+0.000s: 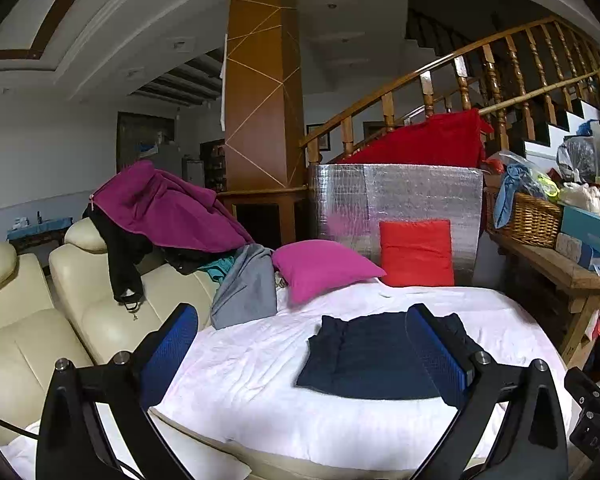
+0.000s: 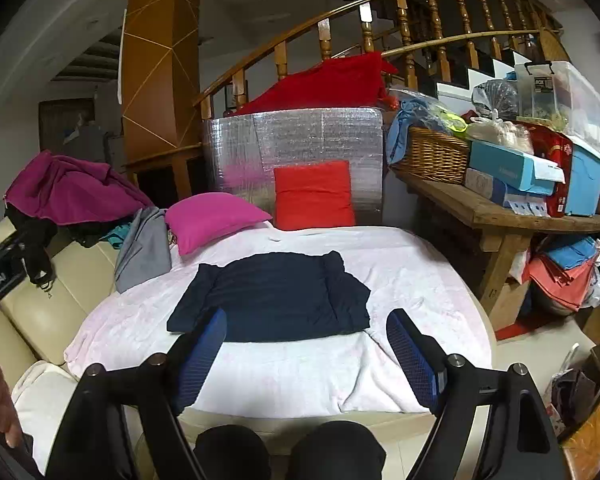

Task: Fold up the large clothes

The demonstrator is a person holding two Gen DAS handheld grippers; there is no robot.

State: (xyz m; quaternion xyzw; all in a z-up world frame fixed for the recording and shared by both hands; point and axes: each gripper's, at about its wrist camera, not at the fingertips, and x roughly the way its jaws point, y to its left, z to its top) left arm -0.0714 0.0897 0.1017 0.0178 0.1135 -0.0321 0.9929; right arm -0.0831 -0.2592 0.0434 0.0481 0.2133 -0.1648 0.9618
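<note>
A dark navy garment (image 1: 376,356) lies flat and folded on the white blanket (image 1: 260,392); it also shows in the right wrist view (image 2: 276,300). My left gripper (image 1: 304,320) is open and empty, held above the blanket's near left side, its right finger in front of the garment. My right gripper (image 2: 308,324) is open and empty, held above the garment's near edge. Neither touches the cloth.
A magenta pillow (image 2: 212,216) and a red pillow (image 2: 314,196) lie at the far end. A grey garment (image 1: 248,288) and a purple-and-black clothes pile (image 1: 160,208) rest on the cream sofa (image 1: 40,320). A cluttered wooden bench (image 2: 500,208) stands right. My knees (image 2: 284,452) are below.
</note>
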